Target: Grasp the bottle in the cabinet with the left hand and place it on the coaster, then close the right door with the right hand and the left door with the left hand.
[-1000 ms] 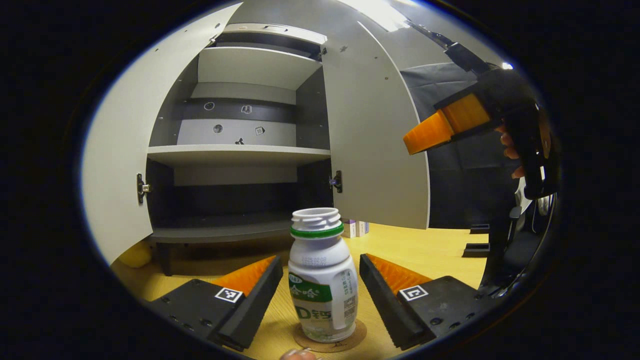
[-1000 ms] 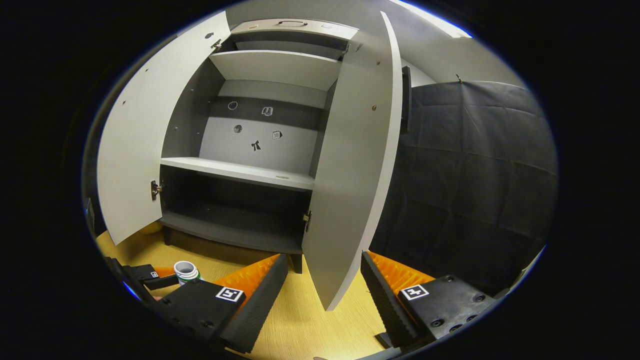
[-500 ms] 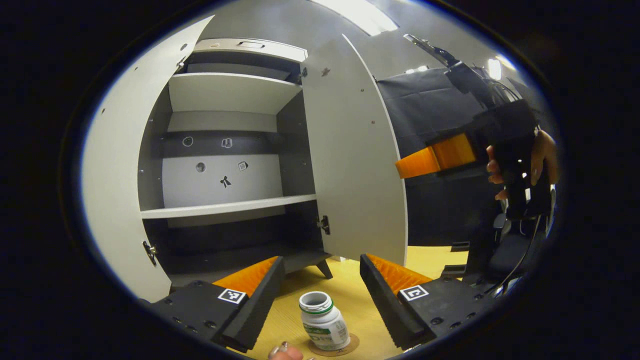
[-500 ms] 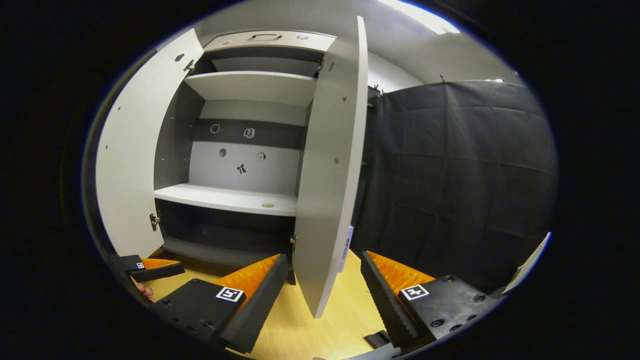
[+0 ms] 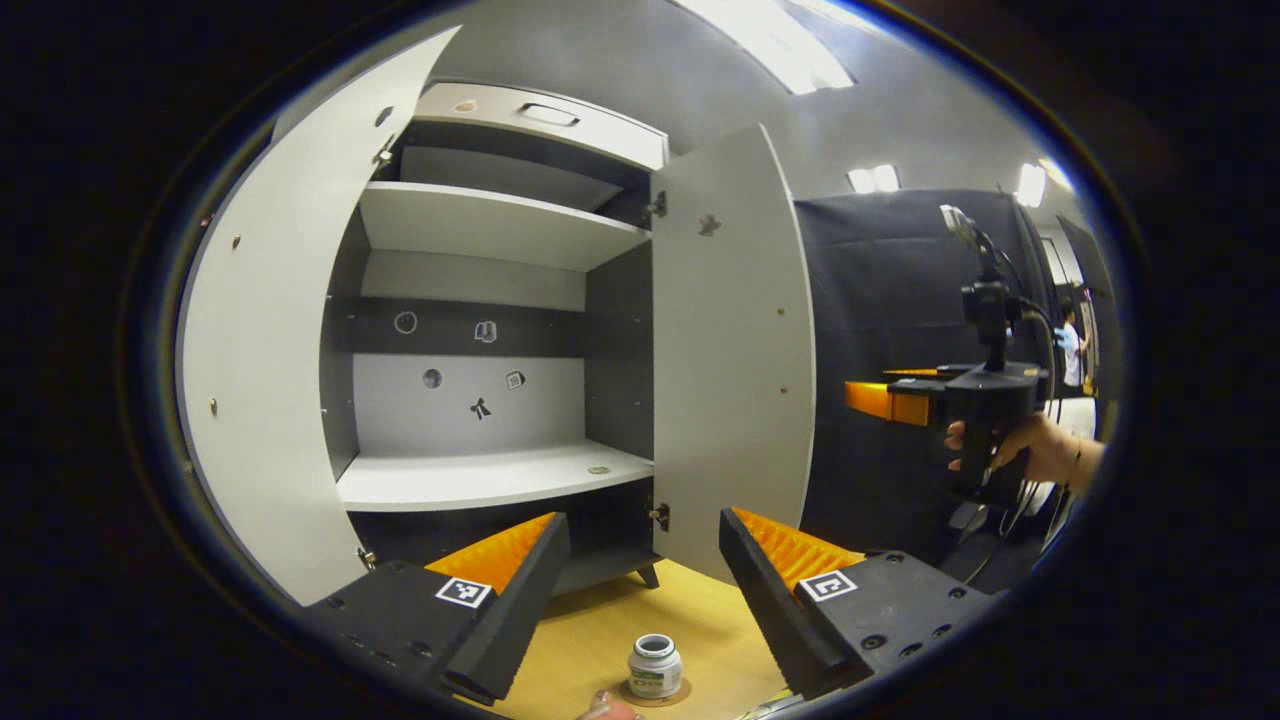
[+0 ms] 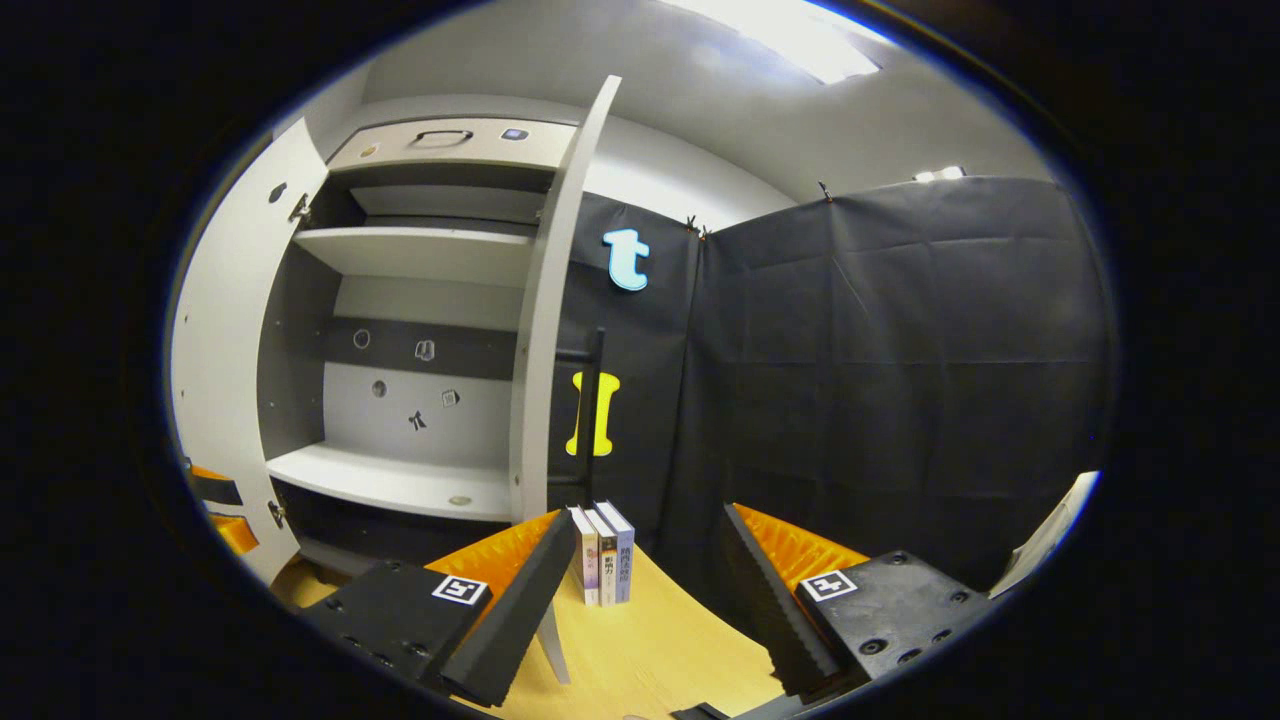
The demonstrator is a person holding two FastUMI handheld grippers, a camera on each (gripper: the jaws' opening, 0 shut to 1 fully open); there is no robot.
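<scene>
The bottle (image 5: 655,666) stands on the coaster (image 5: 655,691) near the table's (image 5: 690,610) front edge, both tongs, left (image 5: 640,590) and right (image 6: 645,590), are released and hold nothing, so I judge the right door (image 6: 540,330) comes next, its outer face visible from the right gripper view.

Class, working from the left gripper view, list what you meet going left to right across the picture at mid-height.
Left door → cabinet shelf → right door → right gripper → hand holding it.
</scene>
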